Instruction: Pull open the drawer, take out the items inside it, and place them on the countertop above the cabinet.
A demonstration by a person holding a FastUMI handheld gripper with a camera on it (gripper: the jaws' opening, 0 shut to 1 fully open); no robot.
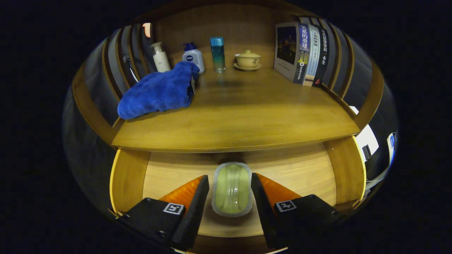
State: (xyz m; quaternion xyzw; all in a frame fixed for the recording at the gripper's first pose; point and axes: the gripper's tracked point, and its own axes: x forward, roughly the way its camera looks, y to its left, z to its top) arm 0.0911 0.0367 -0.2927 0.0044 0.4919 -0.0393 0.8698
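Now the gripper (231, 197) straddles a pale oblong item (231, 188) in the open drawer (303, 169), its fingers apart on either side.

The item lies on the drawer floor between the fingers, long axis running straight ahead along them — so closing would squeeze its narrow width; whether the fingers already touch its sides is hard to tell; the countertop (247, 116) sits just above and beyond, a blue cloth (159, 91) on its left.
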